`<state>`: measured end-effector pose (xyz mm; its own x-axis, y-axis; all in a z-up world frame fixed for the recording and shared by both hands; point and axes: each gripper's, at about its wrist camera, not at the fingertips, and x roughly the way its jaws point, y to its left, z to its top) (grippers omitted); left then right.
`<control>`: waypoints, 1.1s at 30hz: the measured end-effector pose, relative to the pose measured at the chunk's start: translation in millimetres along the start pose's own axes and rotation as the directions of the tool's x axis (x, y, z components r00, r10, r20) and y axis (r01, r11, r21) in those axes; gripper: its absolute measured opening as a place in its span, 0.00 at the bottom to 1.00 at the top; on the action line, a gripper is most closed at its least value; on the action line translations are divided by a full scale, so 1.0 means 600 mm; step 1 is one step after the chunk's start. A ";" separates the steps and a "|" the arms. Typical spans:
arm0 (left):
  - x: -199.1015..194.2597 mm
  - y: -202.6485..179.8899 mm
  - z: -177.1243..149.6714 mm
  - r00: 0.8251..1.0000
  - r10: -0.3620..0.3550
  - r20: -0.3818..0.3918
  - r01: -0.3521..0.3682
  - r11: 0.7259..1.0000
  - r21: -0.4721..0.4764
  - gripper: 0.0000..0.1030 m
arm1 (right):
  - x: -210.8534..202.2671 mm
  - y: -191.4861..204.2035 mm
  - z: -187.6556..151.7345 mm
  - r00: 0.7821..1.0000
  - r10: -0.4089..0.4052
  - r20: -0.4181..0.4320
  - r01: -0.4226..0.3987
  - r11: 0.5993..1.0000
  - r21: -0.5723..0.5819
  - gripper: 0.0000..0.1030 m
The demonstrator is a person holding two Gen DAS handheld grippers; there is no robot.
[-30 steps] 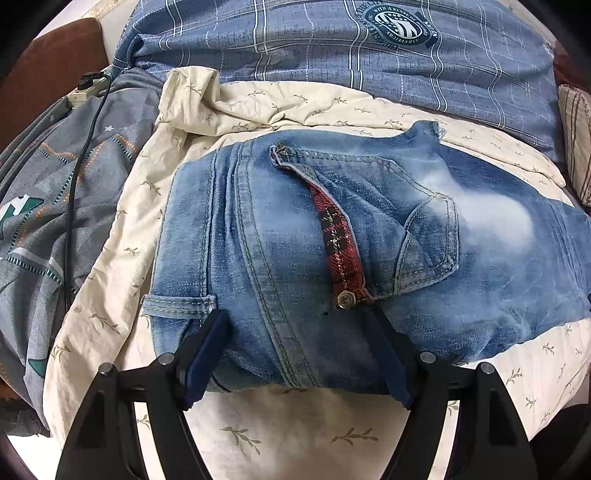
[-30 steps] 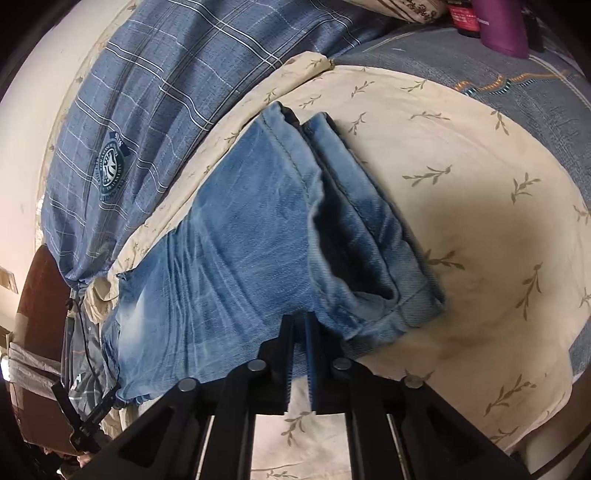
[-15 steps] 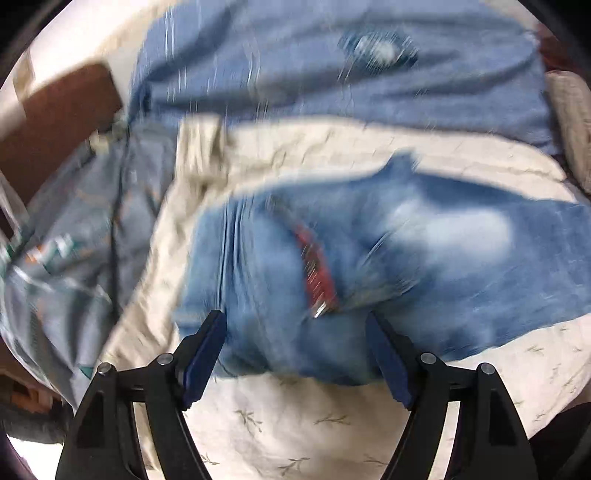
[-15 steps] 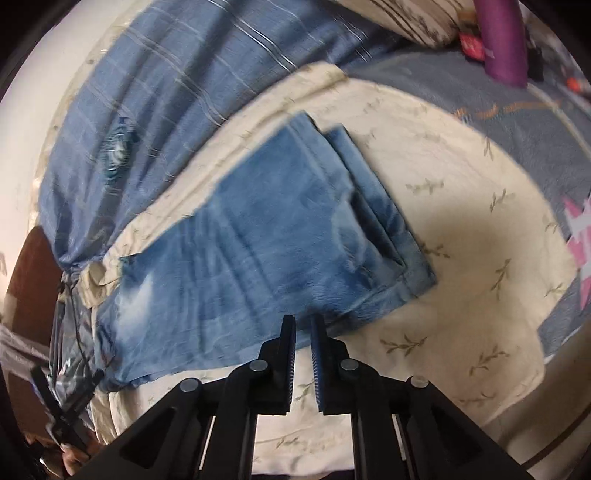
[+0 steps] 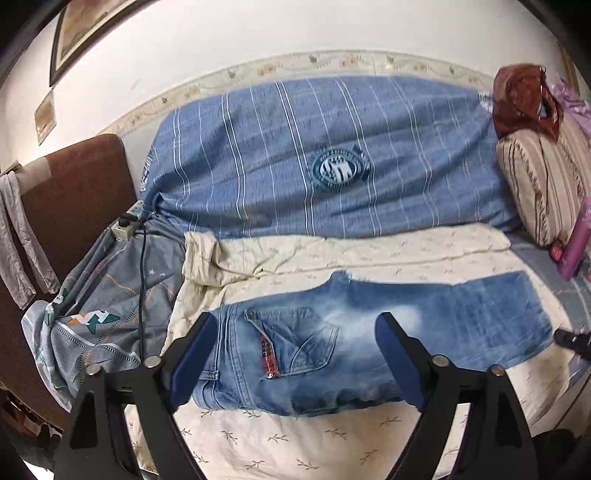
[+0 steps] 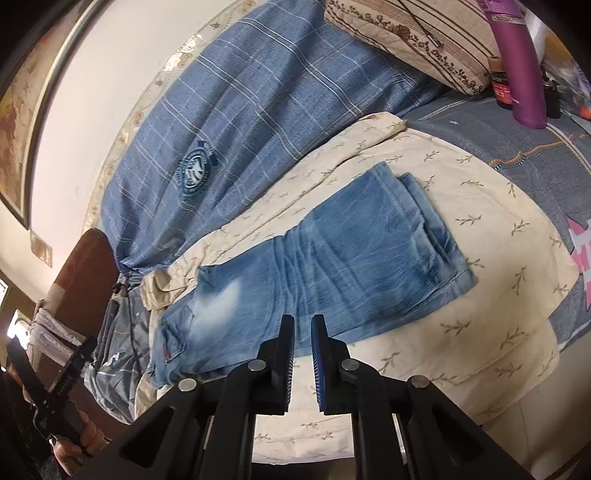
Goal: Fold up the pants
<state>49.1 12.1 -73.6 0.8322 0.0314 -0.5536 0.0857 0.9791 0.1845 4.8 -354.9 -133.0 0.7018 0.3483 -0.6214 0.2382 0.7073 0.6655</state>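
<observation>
Faded blue denim jeans (image 5: 369,343) lie folded lengthwise, leg on leg, on cream leaf-print sheet (image 5: 295,443). Crosswise folds remain. Your left gripper (image 5: 295,354) just widened, empty; right gripper (image 6: 303,354) nearly closed, empty.

- right gripper (image 6: 303,325): jaws nearly together, nothing between them, above the near edge of the jeans
- jeans (image 6: 332,266) flat on cream leaf-print sheet (image 6: 480,229), legs stacked, hems at right, waist at left
- blue plaid blanket (image 6: 258,92) behind the sheet
- purple bottle (image 6: 524,74) top right, beside a striped pillow (image 6: 406,33)
- left gripper (image 6: 70,365) at lower left, held in a hand (image 6: 79,446)
</observation>
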 end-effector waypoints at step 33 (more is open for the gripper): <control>0.041 -0.081 -0.057 0.992 -0.065 -0.110 0.075 0.993 0.091 0.98 | -0.104 -0.079 -0.018 0.950 0.050 0.308 -0.089 0.990 0.114 0.89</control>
<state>46.8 -28.0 -124.0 0.7596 -0.0101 -0.6503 0.1974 0.9563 0.2158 -57.6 -403.5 -130.5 0.8855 0.1768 -0.4296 0.2496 0.5989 0.7610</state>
